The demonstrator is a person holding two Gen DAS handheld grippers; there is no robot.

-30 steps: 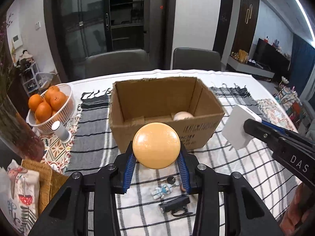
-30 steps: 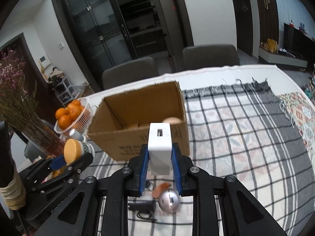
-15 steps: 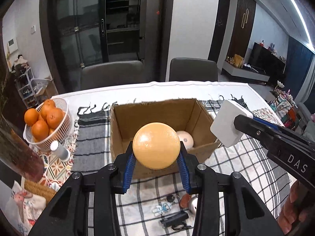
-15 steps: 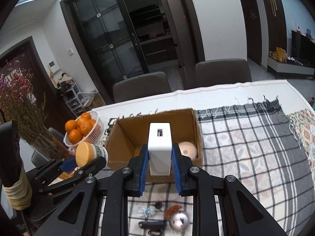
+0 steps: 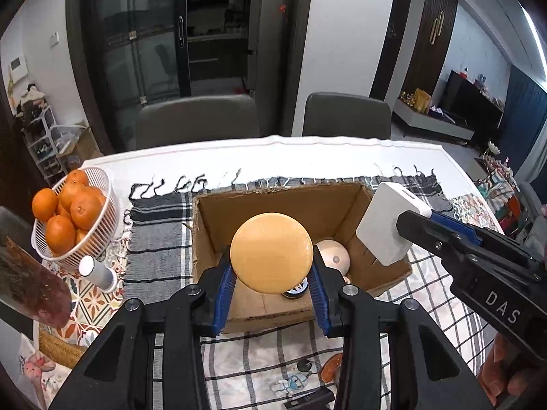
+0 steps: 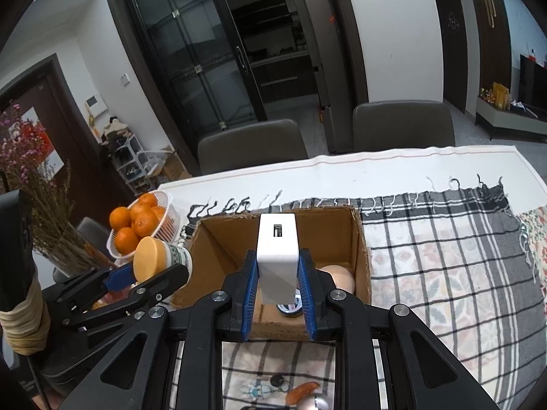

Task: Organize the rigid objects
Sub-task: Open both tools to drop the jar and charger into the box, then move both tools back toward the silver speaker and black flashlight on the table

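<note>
My left gripper (image 5: 271, 282) is shut on a jar with an orange lid (image 5: 271, 253) and holds it above the open cardboard box (image 5: 205, 235); the jar also shows in the right wrist view (image 6: 160, 259). My right gripper (image 6: 277, 290) is shut on a white charger block (image 6: 277, 256), held over the box (image 6: 360, 249); the block also shows in the left wrist view (image 5: 389, 225). Inside the box lie a pale round object (image 5: 333, 258) and a small dark tin (image 6: 289, 307).
A white basket of oranges (image 5: 73, 218) and a small white cylinder (image 5: 97, 271) stand left of the box. Small items lie on the checked cloth in front: a keychain figure (image 5: 290, 381), an orange piece (image 5: 330, 367), a black device (image 5: 307, 401). A dried-flower vase (image 6: 44, 218) stands far left.
Both grippers have risen and moved forward over the box with their objects, so the box interior now shows from above.
</note>
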